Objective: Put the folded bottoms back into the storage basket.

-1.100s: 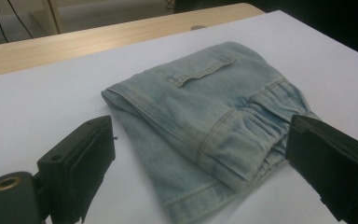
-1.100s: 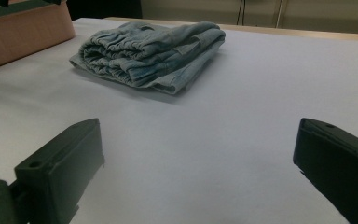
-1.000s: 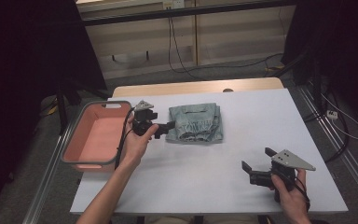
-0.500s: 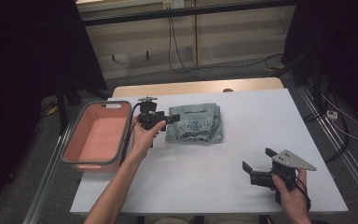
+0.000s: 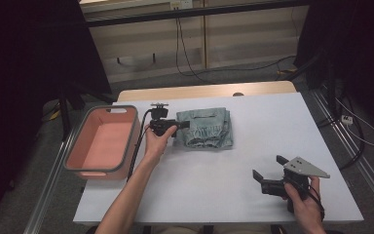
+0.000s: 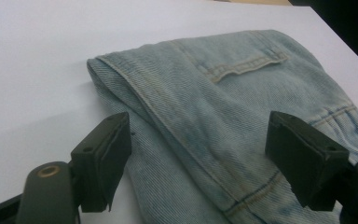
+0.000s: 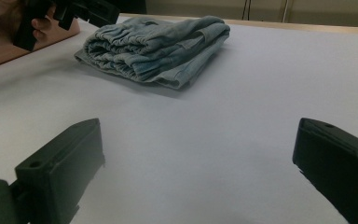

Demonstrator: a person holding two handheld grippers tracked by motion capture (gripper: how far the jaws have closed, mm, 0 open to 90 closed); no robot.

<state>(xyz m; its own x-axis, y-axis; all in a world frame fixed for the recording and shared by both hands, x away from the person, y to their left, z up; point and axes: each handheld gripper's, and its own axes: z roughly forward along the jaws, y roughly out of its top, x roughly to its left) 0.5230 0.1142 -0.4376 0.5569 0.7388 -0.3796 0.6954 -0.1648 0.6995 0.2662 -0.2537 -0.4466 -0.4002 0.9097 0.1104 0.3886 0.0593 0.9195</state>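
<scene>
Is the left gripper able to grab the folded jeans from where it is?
Probably yes. The left gripper is right at the edge of the folded jeans, its jaws have just been closing with the denim edge between them, and nothing stands in the way.

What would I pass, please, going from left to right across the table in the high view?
Pink bin → left gripper at the folded jeans' left edge → folded jeans → right gripper, open over bare table near the front right corner.
</scene>
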